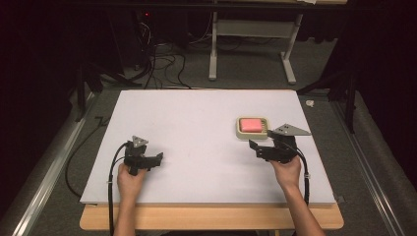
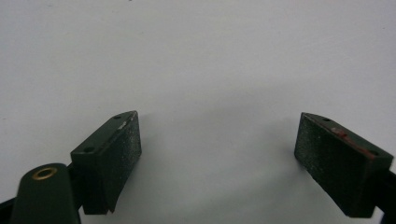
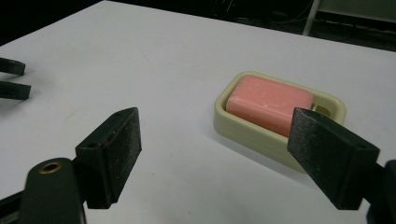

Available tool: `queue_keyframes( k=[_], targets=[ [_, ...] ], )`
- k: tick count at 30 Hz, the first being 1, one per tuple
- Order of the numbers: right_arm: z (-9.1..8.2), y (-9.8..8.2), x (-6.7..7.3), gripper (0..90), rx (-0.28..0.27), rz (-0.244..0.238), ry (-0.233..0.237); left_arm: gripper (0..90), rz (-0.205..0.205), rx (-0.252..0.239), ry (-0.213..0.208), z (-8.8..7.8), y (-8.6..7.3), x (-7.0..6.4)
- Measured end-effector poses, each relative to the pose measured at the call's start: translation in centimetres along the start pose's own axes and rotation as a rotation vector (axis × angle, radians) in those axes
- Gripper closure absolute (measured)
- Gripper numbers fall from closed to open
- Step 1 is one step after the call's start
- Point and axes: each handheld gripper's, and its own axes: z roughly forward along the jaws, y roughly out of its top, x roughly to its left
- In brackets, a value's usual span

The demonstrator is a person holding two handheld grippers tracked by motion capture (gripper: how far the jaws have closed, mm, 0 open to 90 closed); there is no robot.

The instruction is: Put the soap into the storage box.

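I find the white, matte surface (image 1: 196, 123) bare except for 1 cream, round-cornered dish (image 1: 240, 130) right of centre in the high view, cradling a smooth pink bar of soap (image 1: 252, 124) that I judge is seated there to keep it off the board. My right tool (image 1: 259, 149) sits just below the dish, jaws spread wide and empty, apparently angled toward the soap for an approach. My left tool (image 1: 156, 158), lower left, is likewise agape over blank surface, its 2 gritty black pads (image 2: 125, 151) gripping nothing, parked well apart, I judge.
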Motion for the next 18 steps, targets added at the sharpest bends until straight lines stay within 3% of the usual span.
queue_keyframes(
  k=[18],
  targets=[
    [0.8,-1.0,1.3,19.8,0.026,-0.019,0.033,15.1,0.000,0.000,0.000,0.0,0.0,0.0]
  ],
)
